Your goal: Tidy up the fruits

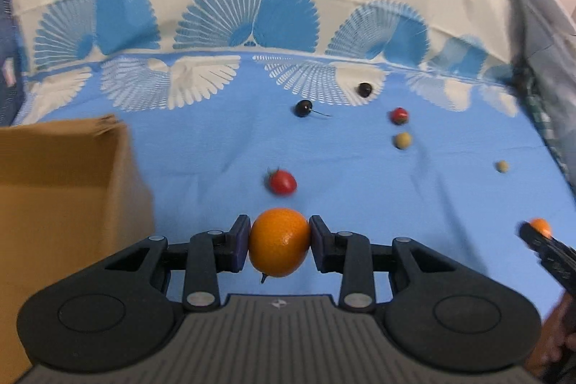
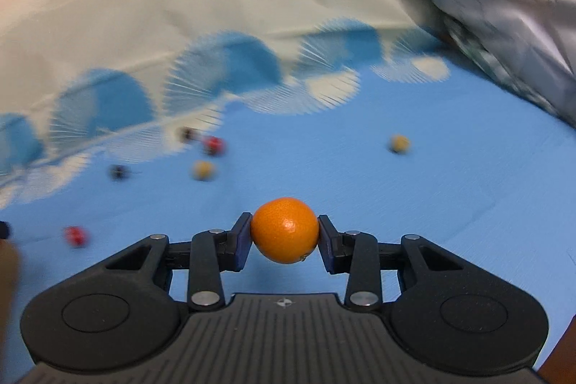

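One kumquat [image 1: 279, 242] is pinched between the pads of the left gripper [image 1: 279, 242], just right of a cardboard box [image 1: 61, 204]. A second kumquat [image 2: 285, 230] is clamped by the right gripper [image 2: 284, 234] above the blue cloth [image 2: 432, 204], where cherry tomatoes, dark cherries and pale green fruits are scattered.

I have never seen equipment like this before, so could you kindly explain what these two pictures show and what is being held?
A person holds two handheld grippers, each with a camera looking along its fingers. One picture comes from the left gripper, shut on an orange; the other from the right gripper, shut on a second orange. Small fruits lie loose on the blue cloth: a red tomato, dark cherries and pale green ones. A cardboard box stands at left.
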`<state>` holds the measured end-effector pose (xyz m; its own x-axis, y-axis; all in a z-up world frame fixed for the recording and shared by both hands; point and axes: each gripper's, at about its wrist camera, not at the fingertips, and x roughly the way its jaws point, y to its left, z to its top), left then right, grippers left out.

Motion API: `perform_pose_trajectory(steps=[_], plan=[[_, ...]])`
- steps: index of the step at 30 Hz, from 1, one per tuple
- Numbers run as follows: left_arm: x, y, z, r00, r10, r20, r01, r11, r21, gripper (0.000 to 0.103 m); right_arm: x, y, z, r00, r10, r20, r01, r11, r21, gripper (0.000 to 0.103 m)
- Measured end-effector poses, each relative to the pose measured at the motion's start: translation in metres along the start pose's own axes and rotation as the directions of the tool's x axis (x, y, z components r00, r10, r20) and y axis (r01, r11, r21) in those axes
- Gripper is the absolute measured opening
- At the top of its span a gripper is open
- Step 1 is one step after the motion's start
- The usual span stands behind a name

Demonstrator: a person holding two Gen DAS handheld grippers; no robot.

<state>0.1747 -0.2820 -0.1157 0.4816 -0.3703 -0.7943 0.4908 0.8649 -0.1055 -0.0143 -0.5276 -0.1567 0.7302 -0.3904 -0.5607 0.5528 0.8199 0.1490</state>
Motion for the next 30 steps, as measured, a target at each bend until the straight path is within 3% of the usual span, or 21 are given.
perform_pose_trajectory(steps=[3, 6, 14, 22, 30], plan=[[-0.058, 0.006, -0.024, 1.0, -0.002, 0.009, 0.002, 1.0, -0.002, 0.039, -0.039, 0.038, 0.001, 0.996, 0.091, -0.024, -0.092, 0.995, -0.04, 0.04], [-0.11, 0.02, -0.05, 0.999, 0.032, 0.027, -0.032, 0.999, 0.003, 0.039, -0.082, 0.08, -0.005, 0.978, 0.202, -0.056, -0.206, 0.976, -0.076, 0.04], [-0.212, 0.079, -0.12, 0.989, 0.14, 0.051, -0.138, 0.989, -0.048, 0.039, -0.181, 0.174, -0.033, 0.905, 0.398, -0.151, -0.416, 0.901, -0.122, 0.04], [-0.267, 0.134, -0.18, 0.983, 0.169, 0.073, -0.157, 0.976, -0.151, 0.039, -0.247, 0.234, -0.065, 0.877, 0.442, -0.187, -0.476, 0.854, -0.21, 0.04], [-0.295, 0.155, -0.202, 0.977, 0.172, 0.126, -0.146, 0.97, -0.192, 0.039, -0.277, 0.261, -0.079, 0.882, 0.437, -0.175, -0.47, 0.836, -0.283, 0.04]])
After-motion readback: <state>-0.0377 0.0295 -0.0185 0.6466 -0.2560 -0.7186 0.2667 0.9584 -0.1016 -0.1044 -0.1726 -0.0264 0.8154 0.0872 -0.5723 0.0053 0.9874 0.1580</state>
